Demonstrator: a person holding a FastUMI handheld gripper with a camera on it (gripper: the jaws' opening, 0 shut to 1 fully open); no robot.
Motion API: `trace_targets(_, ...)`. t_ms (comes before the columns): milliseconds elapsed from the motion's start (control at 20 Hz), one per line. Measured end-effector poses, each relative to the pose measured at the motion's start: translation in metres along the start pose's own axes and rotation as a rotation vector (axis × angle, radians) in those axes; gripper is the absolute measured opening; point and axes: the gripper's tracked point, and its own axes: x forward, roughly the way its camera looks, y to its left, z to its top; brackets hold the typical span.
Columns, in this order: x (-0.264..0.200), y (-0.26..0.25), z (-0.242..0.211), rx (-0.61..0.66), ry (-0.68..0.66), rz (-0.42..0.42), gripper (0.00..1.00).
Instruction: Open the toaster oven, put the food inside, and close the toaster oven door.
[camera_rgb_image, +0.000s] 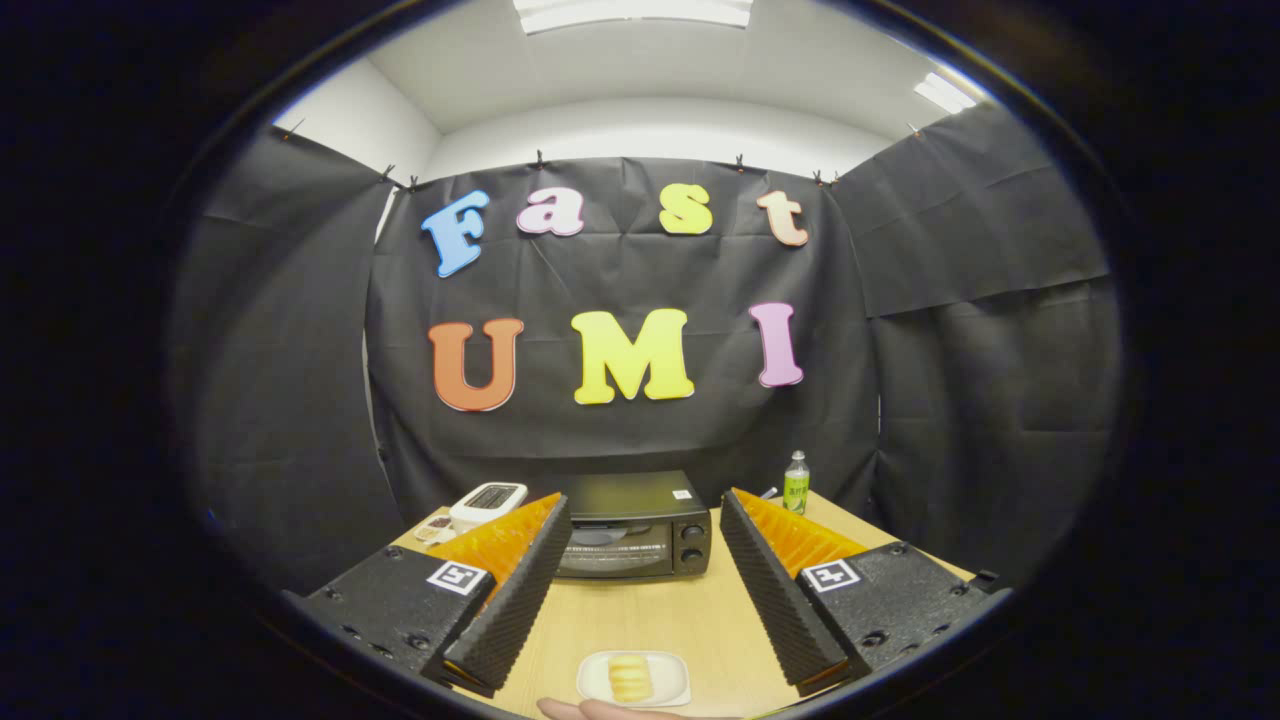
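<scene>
The gripper (645, 545) is held level above the wooden table (700, 610), pointing straight at the toaster oven (633, 525). Its two fingers are spread wide apart, with nothing between them but bare tabletop and the oven beyond. Each finger slants inward toward its tip, and a square marker tag sits on the block behind each one.

The toaster oven stands at the far side of the table, just in front of the black cloth wall, and shows in the gap between the fingertips. Its door is closed; two round knobs sit one above the other at the right of the door.

Nearer than the oven, below and behind the fingertips, a small white plate (600, 685) lies on the table with a pale yellow piece of food (630, 677) on it. A person's hand (600, 710) rests at the table's near edge, just beside that plate; little of it can be seen.

Left of the oven stands a white toaster (488, 503), with a small dish (436, 528) in front of it. Right of the oven, near the table's far corner, a green bottle (796, 483) stands upright.
</scene>
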Motion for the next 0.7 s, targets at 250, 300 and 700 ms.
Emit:
trace_targets(250, 0.002, 0.005, 0.004, 0.005, -0.024, 0.013, 0.99)
trace_targets(300, 0.001, 0.006, 0.004, 0.004, -0.026, 0.017, 0.99)
trace_targets(700, 0.014, 0.019, 0.009, -0.013, -0.078, 0.043, 0.99)
